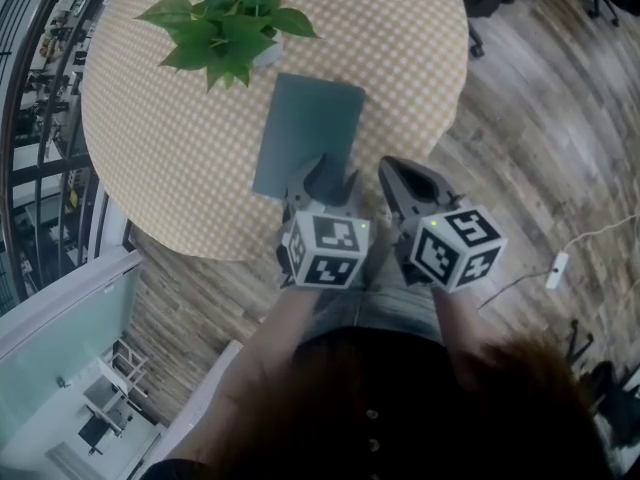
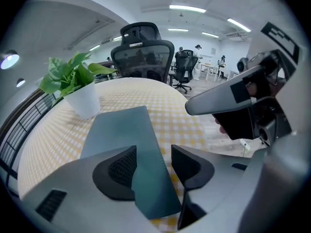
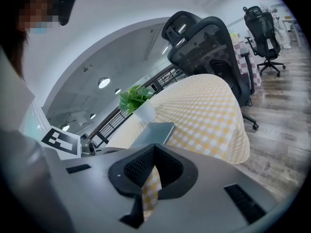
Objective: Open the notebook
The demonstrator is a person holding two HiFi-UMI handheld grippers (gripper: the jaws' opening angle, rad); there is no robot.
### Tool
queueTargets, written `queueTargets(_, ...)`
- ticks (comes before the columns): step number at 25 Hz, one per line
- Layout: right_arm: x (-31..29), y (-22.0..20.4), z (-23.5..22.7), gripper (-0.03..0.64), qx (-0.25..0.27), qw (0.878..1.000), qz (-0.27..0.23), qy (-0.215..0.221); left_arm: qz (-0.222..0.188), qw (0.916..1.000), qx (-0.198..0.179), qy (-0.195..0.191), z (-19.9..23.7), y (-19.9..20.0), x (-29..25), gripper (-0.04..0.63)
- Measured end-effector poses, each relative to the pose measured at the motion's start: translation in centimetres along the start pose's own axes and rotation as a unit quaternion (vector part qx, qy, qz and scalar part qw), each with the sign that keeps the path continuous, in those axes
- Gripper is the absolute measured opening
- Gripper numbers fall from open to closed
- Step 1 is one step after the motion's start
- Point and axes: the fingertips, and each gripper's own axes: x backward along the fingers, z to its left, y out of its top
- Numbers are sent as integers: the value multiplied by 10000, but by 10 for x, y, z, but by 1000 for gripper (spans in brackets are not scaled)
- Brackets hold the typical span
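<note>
The closed notebook [image 1: 308,128] lies mid-frame on the table [image 1: 150,138]. The left gripper [image 2: 154,165] is released, jaws apart over its near corner. The right gripper [image 3: 153,152], just to the right, is clenched on nothing.

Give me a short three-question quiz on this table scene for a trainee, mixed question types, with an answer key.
1. True or false: the notebook on the checked table lies open.
2. What stands by the notebook's far end? A) potted plant B) mug C) desk lamp
3. Which hand-held gripper has its jaws together, left or right?

Key
1. False: it lies closed.
2. A.
3. The right hand-held gripper. The left hand-held gripper has its jaws apart at the notebook's near end.
</note>
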Motion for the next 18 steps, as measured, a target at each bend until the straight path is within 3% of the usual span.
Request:
queueTargets(7, -6, -4, 3, 11, 90, 9996, 161, 216, 81, 9981, -345, 495, 8, 0, -3, 218)
queueTargets(18, -12, -5, 10, 11, 161, 9985, 249, 467, 238, 9953, -303, 890, 8, -2, -5, 213)
